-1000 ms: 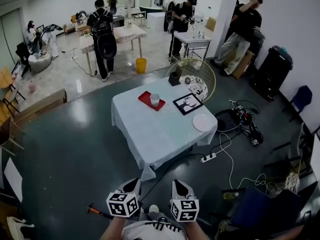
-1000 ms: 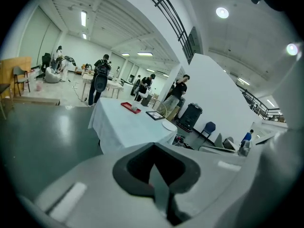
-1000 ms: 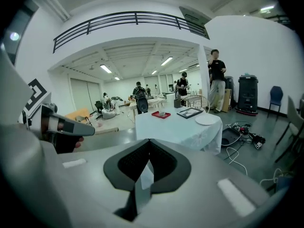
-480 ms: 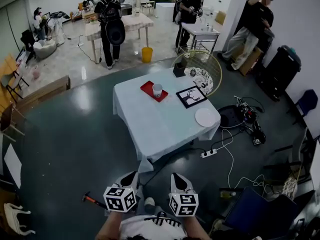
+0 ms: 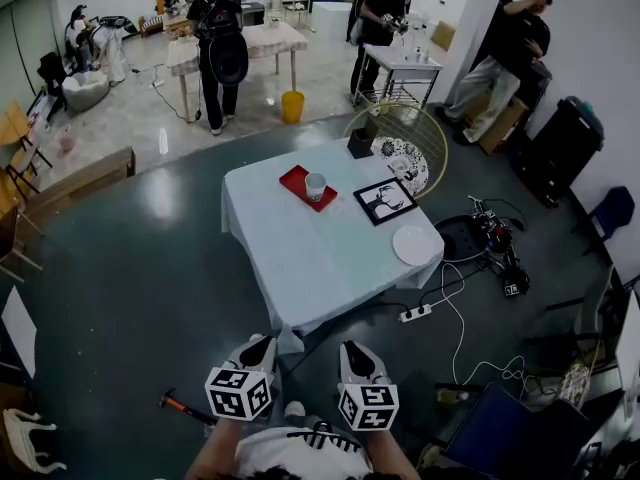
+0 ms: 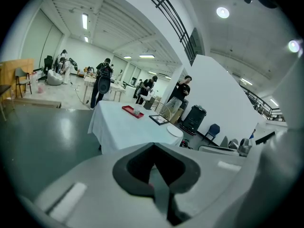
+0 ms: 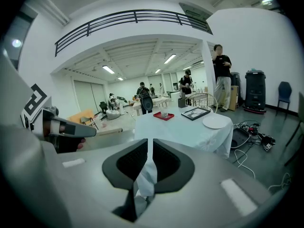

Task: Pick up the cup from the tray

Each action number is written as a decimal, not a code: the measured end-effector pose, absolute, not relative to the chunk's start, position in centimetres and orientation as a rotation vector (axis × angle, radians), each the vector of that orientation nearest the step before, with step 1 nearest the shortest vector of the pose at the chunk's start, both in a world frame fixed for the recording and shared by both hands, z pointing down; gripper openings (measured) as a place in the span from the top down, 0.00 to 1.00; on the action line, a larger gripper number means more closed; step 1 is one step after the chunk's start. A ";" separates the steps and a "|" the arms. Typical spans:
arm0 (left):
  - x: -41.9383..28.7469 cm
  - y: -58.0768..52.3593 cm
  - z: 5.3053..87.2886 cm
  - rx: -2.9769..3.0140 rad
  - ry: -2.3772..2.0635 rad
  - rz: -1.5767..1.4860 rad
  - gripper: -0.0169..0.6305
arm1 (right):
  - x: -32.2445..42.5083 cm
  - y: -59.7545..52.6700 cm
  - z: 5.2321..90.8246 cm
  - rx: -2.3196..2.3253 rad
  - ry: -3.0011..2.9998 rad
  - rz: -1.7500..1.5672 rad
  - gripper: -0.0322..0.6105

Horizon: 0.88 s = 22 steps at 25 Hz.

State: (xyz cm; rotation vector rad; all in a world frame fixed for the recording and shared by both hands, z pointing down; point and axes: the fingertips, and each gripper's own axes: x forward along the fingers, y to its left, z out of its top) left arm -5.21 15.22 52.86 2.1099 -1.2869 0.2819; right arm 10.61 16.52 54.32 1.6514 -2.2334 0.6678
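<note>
A pale cup (image 5: 316,185) stands on a red tray (image 5: 298,180) at the far side of a table (image 5: 320,258) covered in a white cloth. Both grippers hang low by my body, well short of the table's near edge. My left gripper (image 5: 258,350) and right gripper (image 5: 352,354) are shut, with nothing between their jaws. In the left gripper view the left gripper (image 6: 153,148) points at the table, where the cup (image 6: 137,110) and tray (image 6: 129,109) look small and far. In the right gripper view the right gripper (image 7: 149,146) faces the distant cup (image 7: 164,113) on its tray (image 7: 163,117).
A framed picture (image 5: 386,201) and a white plate (image 5: 414,245) lie on the table's right half. A wire basket chair (image 5: 398,146) stands behind it. A power strip (image 5: 413,314) and cables lie on the floor at right, a hammer (image 5: 180,406) at lower left. Several people stand at the back.
The view has shifted a little, with the table now slightly larger and nearer. Both grippers stay low by my body and shut.
</note>
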 end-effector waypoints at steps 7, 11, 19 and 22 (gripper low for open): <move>-6.2 11.6 54.8 2.062 -1.253 0.388 0.97 | 9.6 12.7 54.4 1.679 -2.239 0.714 0.81; -6.1 8.7 54.3 2.107 -1.184 0.381 0.97 | 9.0 9.6 54.2 1.710 -2.238 0.736 0.61; -8.4 1.5 53.1 2.139 -1.139 0.388 0.97 | 6.5 2.7 52.6 1.752 -2.220 0.700 0.57; -9.4 -0.8 52.7 2.162 -1.113 0.409 0.97 | 5.4 0.8 52.4 1.782 -2.204 0.711 0.56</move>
